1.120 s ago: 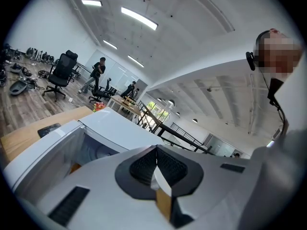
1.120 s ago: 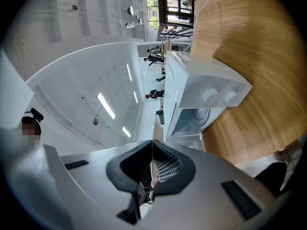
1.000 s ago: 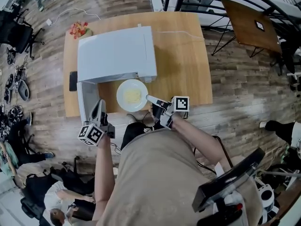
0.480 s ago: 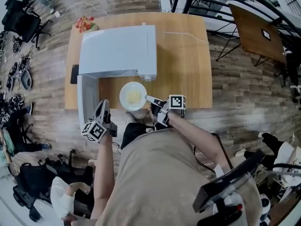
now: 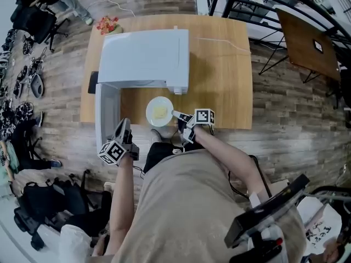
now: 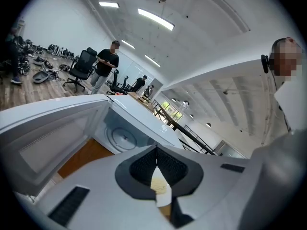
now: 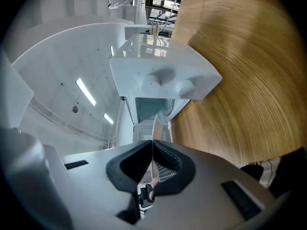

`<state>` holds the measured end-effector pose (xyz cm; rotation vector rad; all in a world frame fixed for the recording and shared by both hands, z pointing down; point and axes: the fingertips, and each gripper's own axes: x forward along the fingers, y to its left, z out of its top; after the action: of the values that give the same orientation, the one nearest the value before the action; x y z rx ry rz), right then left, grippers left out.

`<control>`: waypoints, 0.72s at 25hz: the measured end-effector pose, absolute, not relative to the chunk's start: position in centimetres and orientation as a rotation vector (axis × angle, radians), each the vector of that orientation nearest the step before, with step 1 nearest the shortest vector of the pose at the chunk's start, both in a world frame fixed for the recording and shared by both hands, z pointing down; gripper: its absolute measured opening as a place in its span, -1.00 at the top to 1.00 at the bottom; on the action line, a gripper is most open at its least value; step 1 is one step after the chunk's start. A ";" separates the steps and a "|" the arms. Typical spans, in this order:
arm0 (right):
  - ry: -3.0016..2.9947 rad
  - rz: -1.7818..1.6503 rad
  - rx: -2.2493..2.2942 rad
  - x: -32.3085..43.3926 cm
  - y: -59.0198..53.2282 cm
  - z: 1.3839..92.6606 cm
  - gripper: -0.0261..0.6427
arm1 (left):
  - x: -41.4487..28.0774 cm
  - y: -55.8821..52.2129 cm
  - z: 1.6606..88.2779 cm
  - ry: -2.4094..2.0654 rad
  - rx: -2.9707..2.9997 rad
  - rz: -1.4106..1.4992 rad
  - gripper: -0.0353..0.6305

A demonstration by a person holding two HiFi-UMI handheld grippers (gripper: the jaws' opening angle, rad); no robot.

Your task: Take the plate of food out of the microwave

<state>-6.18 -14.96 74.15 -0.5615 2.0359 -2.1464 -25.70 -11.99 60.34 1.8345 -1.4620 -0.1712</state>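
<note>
A white plate (image 5: pixel 159 111) of yellow food rests on the wooden table (image 5: pixel 219 75), just in front of the white microwave (image 5: pixel 143 53). The microwave door (image 5: pixel 106 116) hangs open to the left. My right gripper (image 5: pixel 175 114) is shut on the plate's right rim. The right gripper view shows the plate (image 7: pixel 154 131) edge-on between the right gripper (image 7: pixel 152 145) pads, with the microwave (image 7: pixel 163 75) beyond. My left gripper (image 5: pixel 123 123) hovers off the table's near edge beside the door, shut and empty. The left gripper (image 6: pixel 157 150) points toward the open microwave cavity (image 6: pixel 120 135).
Red flowers (image 5: pixel 108 24) lie at the table's far left corner, and a dark object (image 5: pixel 92 82) sits left of the microwave. A second brown table (image 5: pixel 310 43) and black frames stand to the right. Chairs and bags crowd the floor on the left.
The plate has slid slightly away from the microwave's mouth toward the near edge, with the right gripper on its rim. The head view has shifted. The left gripper stays beside the door.
</note>
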 end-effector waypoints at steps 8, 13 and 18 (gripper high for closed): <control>2.025 -2.187 -0.668 -6.4 -15.5 77.6 0.87 | -25.6 -11.5 61.8 -1.446 1.818 -0.125 0.88; 2.018 -2.198 -0.724 -6.9 -16.2 79.3 0.87 | -25.4 -11.7 62.3 -1.422 1.826 -0.088 0.88; 2.027 -2.213 -0.788 -7.5 -16.4 81.3 0.87 | -25.3 -11.5 62.7 -1.405 1.836 -0.057 0.88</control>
<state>-7.46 -16.43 81.26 -0.7878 2.0266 -2.2126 -25.29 -11.49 62.68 1.8355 -1.4051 -0.0567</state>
